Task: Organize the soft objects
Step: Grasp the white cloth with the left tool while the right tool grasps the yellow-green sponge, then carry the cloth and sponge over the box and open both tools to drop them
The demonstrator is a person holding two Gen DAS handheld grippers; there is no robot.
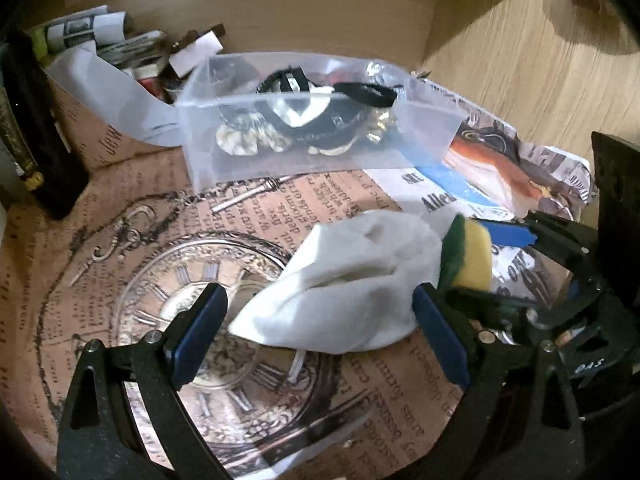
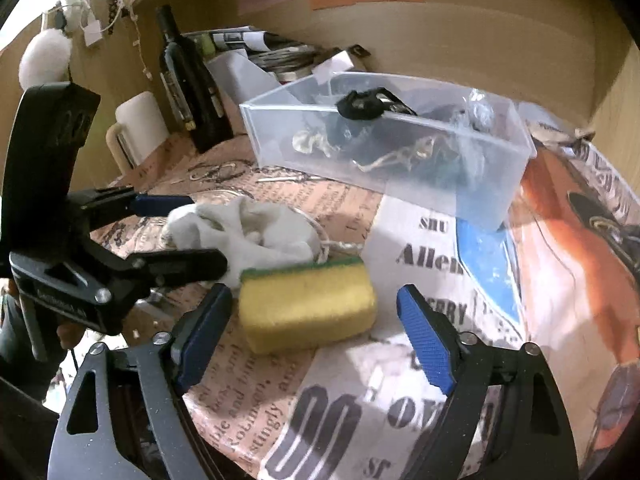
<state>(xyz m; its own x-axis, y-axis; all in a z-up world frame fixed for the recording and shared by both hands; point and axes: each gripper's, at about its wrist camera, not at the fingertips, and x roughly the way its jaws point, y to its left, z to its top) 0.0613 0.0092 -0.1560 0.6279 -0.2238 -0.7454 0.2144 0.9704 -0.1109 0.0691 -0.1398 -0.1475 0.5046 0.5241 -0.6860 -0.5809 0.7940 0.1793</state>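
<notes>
A crumpled white cloth [image 1: 344,280] lies on the printed paper surface between the blue pads of my left gripper [image 1: 320,320], which stands open around it; the right pad is close to the cloth's edge. Just right of the cloth, a yellow sponge with a green scrub layer [image 2: 308,308] lies flat between the pads of my right gripper [image 2: 316,332]. That gripper is open, with a gap at its right pad. In the right wrist view my left gripper [image 2: 192,234] reaches around the cloth [image 2: 248,232] from the left. In the left wrist view the sponge [image 1: 470,256] sits between the right gripper's fingers [image 1: 508,234].
A clear plastic box [image 2: 384,140] holding dark straps and shiny bits stands behind the cloth and sponge. A dark bottle [image 2: 188,80] and a white mug [image 2: 140,128] stand at the back left. Papers fill a cardboard box [image 1: 120,44]. Wooden walls close the back and right.
</notes>
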